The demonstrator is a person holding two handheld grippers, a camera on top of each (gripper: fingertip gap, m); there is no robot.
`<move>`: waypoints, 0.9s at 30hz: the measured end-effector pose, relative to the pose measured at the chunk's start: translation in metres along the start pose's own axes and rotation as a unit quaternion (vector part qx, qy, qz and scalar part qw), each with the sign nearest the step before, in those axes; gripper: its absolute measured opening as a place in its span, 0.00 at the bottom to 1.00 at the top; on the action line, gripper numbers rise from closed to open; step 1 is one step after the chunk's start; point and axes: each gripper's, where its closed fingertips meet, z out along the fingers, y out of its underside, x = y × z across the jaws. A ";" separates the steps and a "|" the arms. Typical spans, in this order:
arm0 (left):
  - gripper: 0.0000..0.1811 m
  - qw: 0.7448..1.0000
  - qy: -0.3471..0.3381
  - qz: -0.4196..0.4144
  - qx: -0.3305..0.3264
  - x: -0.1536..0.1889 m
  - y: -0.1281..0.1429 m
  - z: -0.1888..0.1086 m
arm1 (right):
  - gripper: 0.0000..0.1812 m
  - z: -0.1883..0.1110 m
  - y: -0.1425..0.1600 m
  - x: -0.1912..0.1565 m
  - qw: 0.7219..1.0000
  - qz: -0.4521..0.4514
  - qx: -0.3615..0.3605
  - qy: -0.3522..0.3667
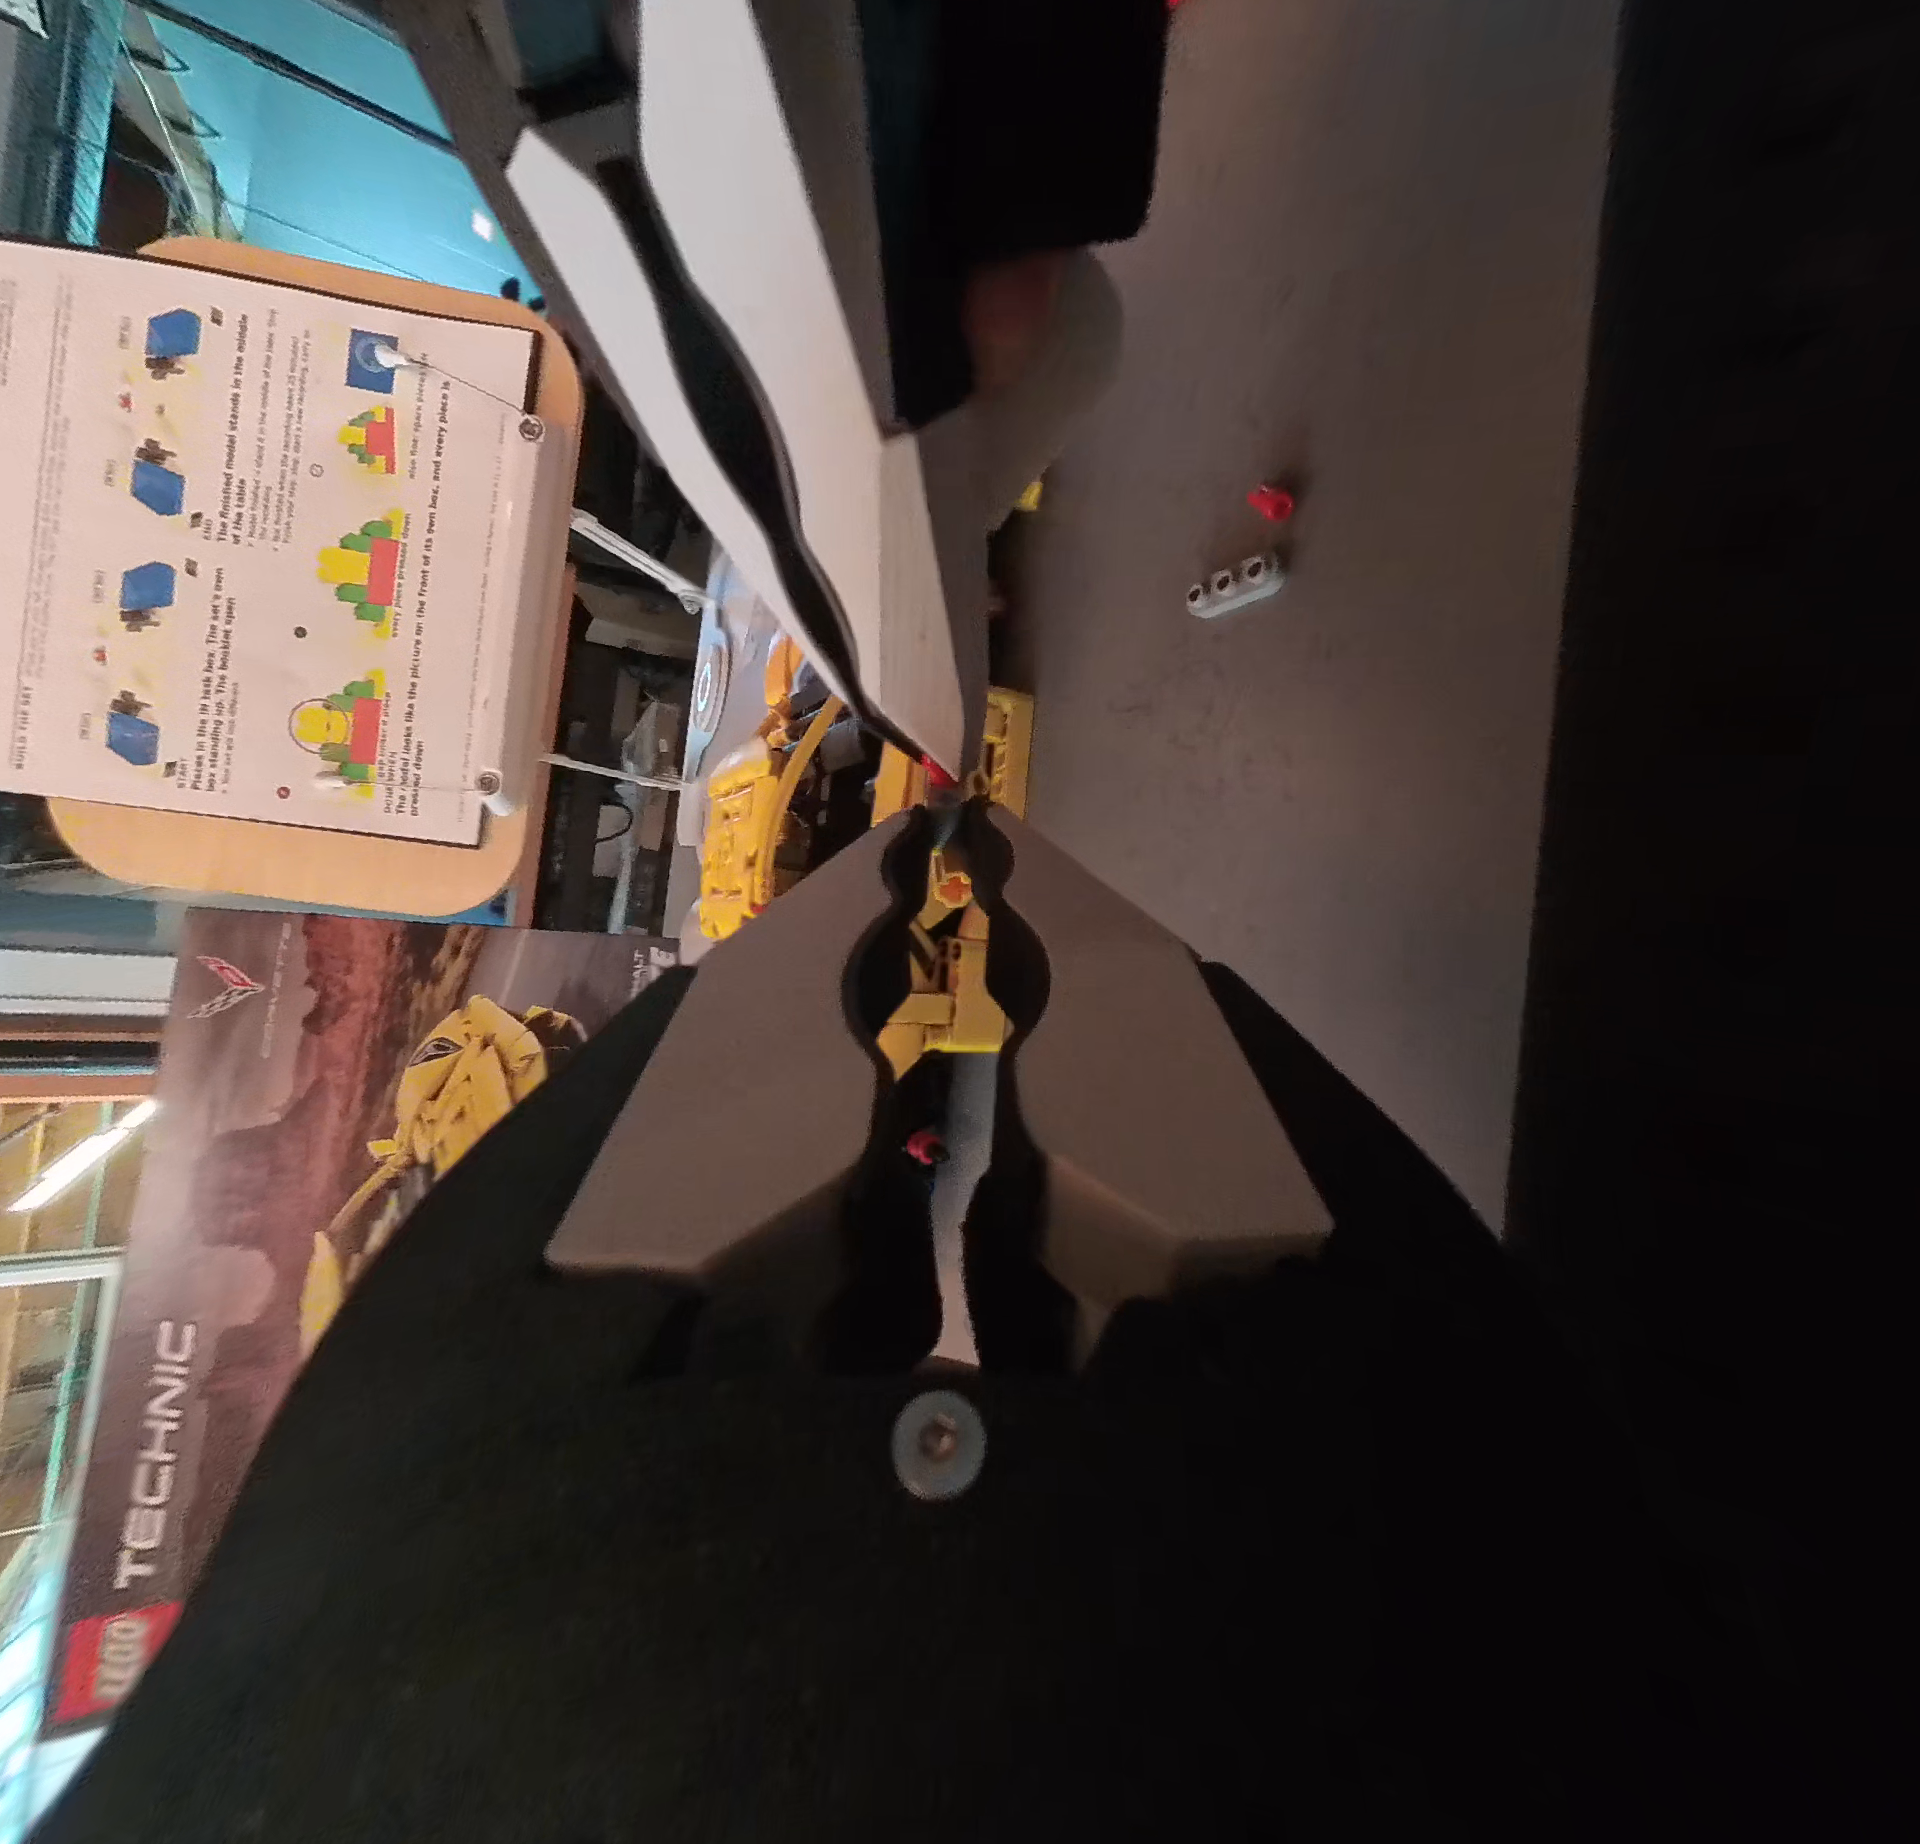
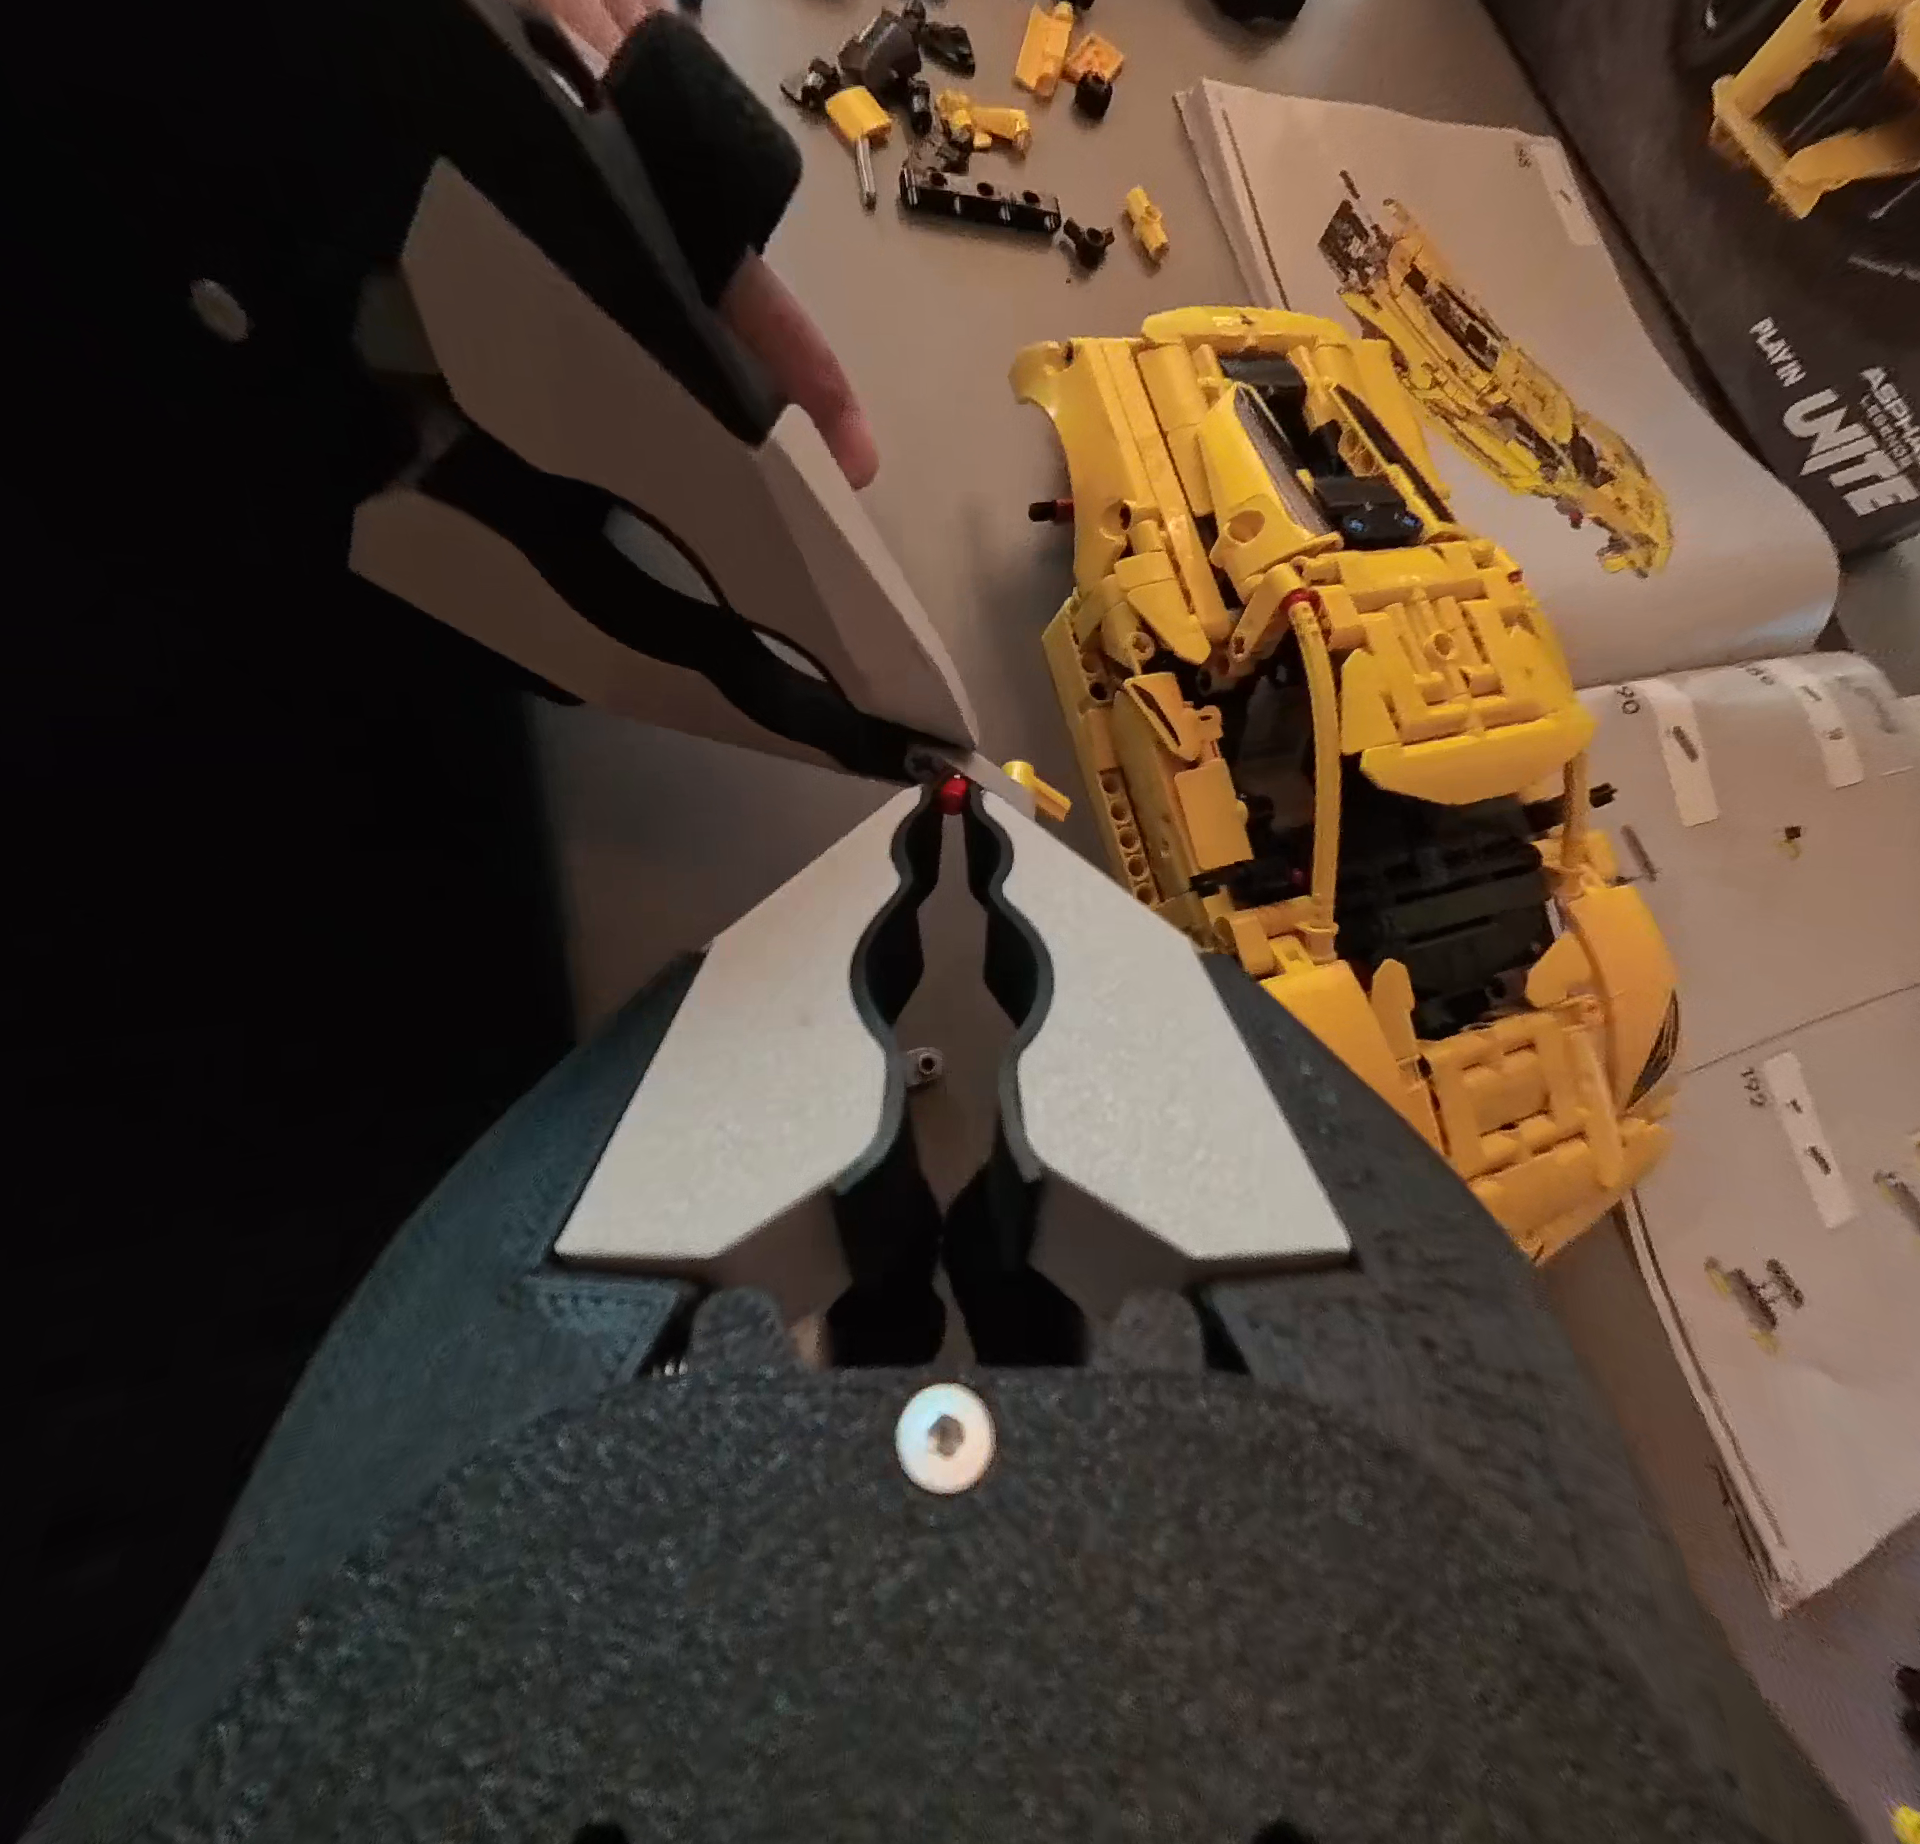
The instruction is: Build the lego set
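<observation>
Right gripper (image 2: 948, 795), nearest in its own wrist view, pinches a small red pin (image 2: 950, 791) between its closed fingertips above the grey table (image 2: 914, 381). Left gripper (image 2: 940, 755) reaches in from the upper left of that view, tilted downward, its tips meeting the right one's at the pin; it is closed on a small grey piece (image 2: 925, 758) that touches the red pin. A hand (image 2: 800, 360) in a dark fingerless glove wraps the left gripper's body, bare fingertips showing past the glove.

Just right of the meeting tips lies the yellow lego car (image 2: 1340, 755), partly built, resting on the table with its dark inner frame exposed. An open instruction booklet (image 2: 1714, 1067) lies at the car's right side and beyond it. Farther back, loose black and yellow pieces (image 2: 956, 121) are scattered across the table, and the set's box (image 2: 1766, 267) sits at the far right.

In the left wrist view, which is rolled sideways, a grey three-hole beam (image 1: 1234, 585) and a red connector (image 1: 1270, 502) lie close together on bare table, with a printed instruction sheet on a wooden board (image 1: 281, 547) standing behind.
</observation>
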 end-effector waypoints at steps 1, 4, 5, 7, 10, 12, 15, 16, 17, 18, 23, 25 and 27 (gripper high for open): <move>0.03 1.000 0.004 -0.017 0.005 -0.001 -0.001 -0.001 | 0.02 -0.001 -0.001 0.001 1.000 0.003 0.007 -0.005; 0.03 0.997 0.017 -0.069 0.024 -0.005 -0.004 -0.003 | 0.02 -0.004 -0.006 0.001 0.999 0.016 0.035 -0.014; 0.03 0.997 0.020 -0.075 0.025 -0.005 -0.004 -0.003 | 0.02 -0.004 -0.006 0.001 0.999 0.022 0.036 -0.020; 0.03 0.996 0.024 -0.077 0.023 -0.003 -0.003 -0.003 | 0.02 -0.002 -0.004 0.000 0.998 0.045 0.036 -0.037; 0.03 0.993 0.031 -0.104 0.040 -0.006 -0.006 -0.005 | 0.02 -0.006 -0.008 0.000 0.993 0.081 0.056 -0.061; 0.03 0.991 0.040 -0.121 0.047 -0.006 -0.006 -0.005 | 0.02 -0.007 -0.008 0.000 0.992 0.090 0.053 -0.068; 0.03 0.981 0.069 -0.172 0.058 -0.003 -0.006 -0.004 | 0.02 -0.006 -0.006 -0.001 0.992 0.092 0.042 -0.070; 0.03 0.976 0.077 -0.192 0.062 -0.004 -0.006 -0.005 | 0.02 -0.006 -0.008 0.000 0.992 0.097 0.047 -0.068; 0.03 0.971 0.085 -0.212 0.068 -0.005 -0.006 -0.005 | 0.02 -0.006 -0.009 0.001 0.991 0.102 0.051 -0.068; 0.03 0.966 0.095 -0.231 0.071 -0.005 -0.006 -0.005 | 0.02 -0.006 -0.010 0.001 0.991 0.106 0.052 -0.070; 0.04 0.946 0.120 -0.290 0.082 -0.006 -0.005 -0.007 | 0.04 -0.005 -0.009 0.004 0.993 0.098 0.043 -0.058; 0.04 0.935 0.131 -0.319 0.088 -0.008 -0.004 -0.008 | 0.04 -0.008 -0.009 0.006 0.994 0.084 0.047 -0.047; 0.04 0.910 0.149 -0.373 0.102 -0.012 -0.004 -0.010 | 0.08 -0.013 -0.014 0.008 0.995 0.060 0.064 -0.039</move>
